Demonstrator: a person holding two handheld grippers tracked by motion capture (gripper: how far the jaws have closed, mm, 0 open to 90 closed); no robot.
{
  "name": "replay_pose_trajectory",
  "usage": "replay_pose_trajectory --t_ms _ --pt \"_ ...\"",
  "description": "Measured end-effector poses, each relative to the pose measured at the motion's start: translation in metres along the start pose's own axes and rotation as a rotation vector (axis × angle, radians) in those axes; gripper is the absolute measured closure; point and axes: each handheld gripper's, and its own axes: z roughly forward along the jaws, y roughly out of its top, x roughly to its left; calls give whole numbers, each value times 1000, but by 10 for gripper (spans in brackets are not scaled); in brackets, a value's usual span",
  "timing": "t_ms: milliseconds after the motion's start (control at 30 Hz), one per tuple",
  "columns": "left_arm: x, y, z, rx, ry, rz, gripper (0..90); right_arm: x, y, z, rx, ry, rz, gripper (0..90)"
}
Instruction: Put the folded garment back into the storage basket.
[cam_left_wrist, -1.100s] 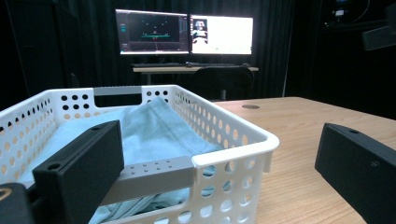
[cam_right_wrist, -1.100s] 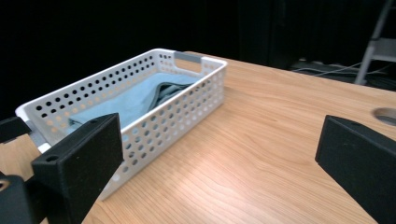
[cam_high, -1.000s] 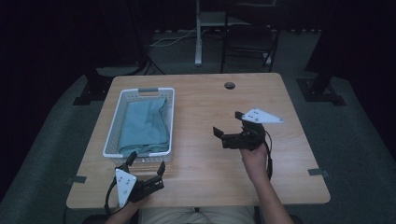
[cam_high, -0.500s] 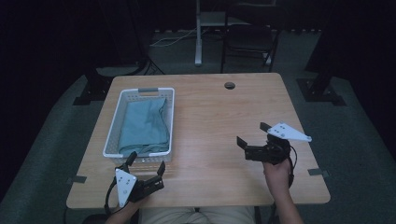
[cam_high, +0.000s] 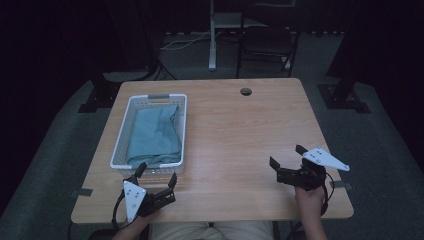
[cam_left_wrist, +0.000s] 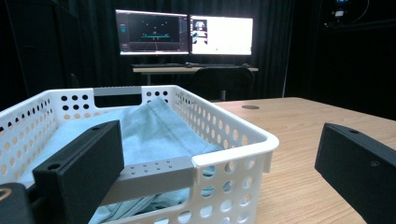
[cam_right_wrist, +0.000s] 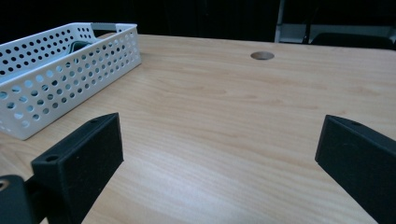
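A white perforated basket stands on the left half of the wooden table, with a folded teal cloth lying inside. My left gripper rests at the table's near edge just in front of the basket, open, nothing between its jaws. In the left gripper view the basket's near rim and the cloth sit close ahead of the left gripper. My right gripper is held near the table's near right corner, open and empty. In the right gripper view, the right gripper faces bare wood, with the basket far left.
A round cable hole is in the table's far edge area. Beyond the table stand a chair and a desk with two lit monitors. Bare tabletop spreads between the basket and the right gripper.
My right gripper has moved from the table's middle right back toward the near right corner. The left gripper, basket and cloth have stayed put.
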Motion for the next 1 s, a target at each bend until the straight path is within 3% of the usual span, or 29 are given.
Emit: replay_pose_trajectory --t_ms 67,133,233,367,567,700,833,1000 --pt "0 0 0 -1 -1 0 26 -2 -6 -2 -4 -17 6 10" --pt "0 0 0 -1 -1 -1 26 -4 -12 -2 -3 2 18 10" --pt "0 0 0 -1 -2 -1 26 -3 -23 -2 -7 -8 -6 10" --pt "0 0 0 -1 -3 -1 25 -2 -32 -2 0 -54 -21 10" --pt "0 0 0 -2 -6 -3 26 -10 -43 2 19 -47 19 10" --pt "1 0 -1 -4 -9 -3 26 -9 -44 5 22 -35 6 10" --pt "1 0 -1 -4 -14 -3 26 -10 -45 9 32 -43 24 10" --pt "1 0 -1 -2 -18 -1 26 -7 -45 13 51 -62 -10 9"
